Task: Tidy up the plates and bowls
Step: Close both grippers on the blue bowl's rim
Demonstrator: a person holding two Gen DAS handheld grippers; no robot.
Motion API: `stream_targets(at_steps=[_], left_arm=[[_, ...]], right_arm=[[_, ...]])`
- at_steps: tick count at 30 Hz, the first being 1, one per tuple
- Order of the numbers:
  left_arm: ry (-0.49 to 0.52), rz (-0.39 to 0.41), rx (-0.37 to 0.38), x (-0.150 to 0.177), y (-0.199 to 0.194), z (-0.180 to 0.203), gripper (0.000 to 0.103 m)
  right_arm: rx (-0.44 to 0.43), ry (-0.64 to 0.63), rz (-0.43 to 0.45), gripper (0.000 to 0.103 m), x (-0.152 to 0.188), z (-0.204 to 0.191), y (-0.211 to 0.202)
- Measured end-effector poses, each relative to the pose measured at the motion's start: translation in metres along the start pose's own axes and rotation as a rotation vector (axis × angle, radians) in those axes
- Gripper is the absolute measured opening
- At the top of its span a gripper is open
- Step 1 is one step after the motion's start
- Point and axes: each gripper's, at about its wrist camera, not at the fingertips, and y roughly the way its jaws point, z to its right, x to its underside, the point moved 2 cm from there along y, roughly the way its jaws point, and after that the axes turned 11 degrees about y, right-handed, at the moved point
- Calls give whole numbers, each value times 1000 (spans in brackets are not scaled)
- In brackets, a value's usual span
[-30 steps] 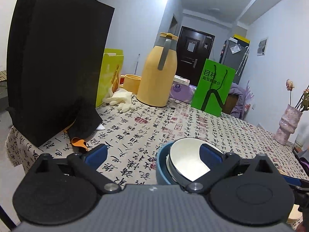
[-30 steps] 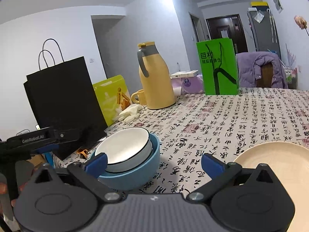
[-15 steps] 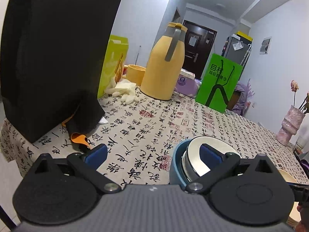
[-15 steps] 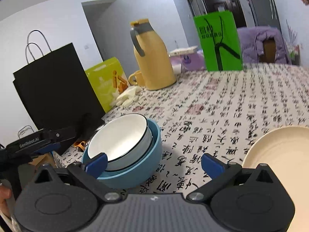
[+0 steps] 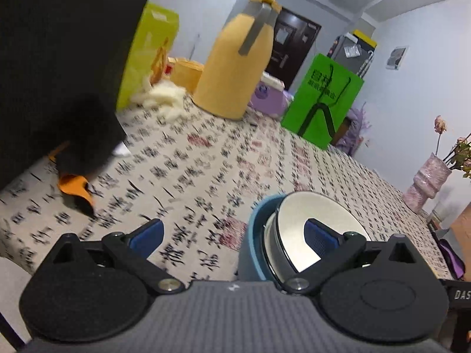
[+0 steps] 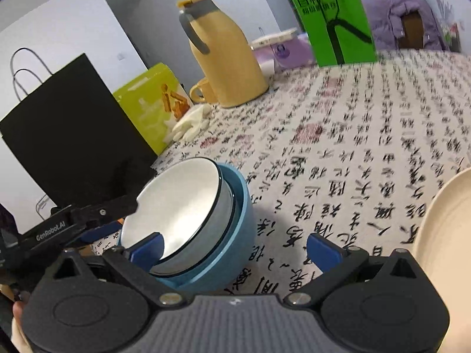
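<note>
A white bowl (image 5: 312,229) with a dark rim sits nested inside a blue bowl (image 5: 253,241) on the patterned tablecloth. In the right wrist view the white bowl (image 6: 173,209) and the blue bowl (image 6: 235,235) sit at lower left, and a cream plate (image 6: 441,235) lies at the right edge. My left gripper (image 5: 232,235) is open, with its right finger over the white bowl and its left finger off to the side of the bowls. My right gripper (image 6: 234,248) is open too; its left finger overlaps the bowls in view. The other gripper's body (image 6: 73,220) reaches in from the left.
At the back stand a yellow thermos jug (image 5: 238,67), a green paper bag (image 5: 321,106), a lime box (image 5: 147,56) and a black bag (image 5: 53,67). White gloves (image 6: 191,123) lie by the box. A pink vase (image 5: 426,182) stands far right. An orange item (image 5: 73,185) lies near the black bag.
Both grippers have moved forward and lower toward the nested bowls, which now look larger. Both views have tilted, and the jaws have stayed open.
</note>
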Motion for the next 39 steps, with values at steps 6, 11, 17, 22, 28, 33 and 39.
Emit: stream_targets(at_steps=[6, 11, 17, 22, 28, 33, 39], left_arm=[[-71, -69, 65, 2, 21, -6, 103], [-105, -101, 95, 1, 29, -8, 103], [-110, -127, 111, 1, 35, -6, 102], [-131, -161, 116, 5, 41, -7, 90], [-157, -186, 137, 8, 45, -7, 66], [-186, -198, 177, 9, 48, -3, 49], [-212, -200, 153, 11, 47, 2, 46]], right_arm=[[-9, 52, -39, 102, -2, 4, 15], [-20, 94, -78, 97, -3, 7, 27], [-27, 129, -97, 90, -6, 6, 36], [-29, 143, -98, 81, -7, 7, 40], [-42, 164, -95, 63, -7, 8, 44], [-56, 182, -90, 51, -6, 8, 46], [-53, 230, -82, 46, -3, 12, 47]])
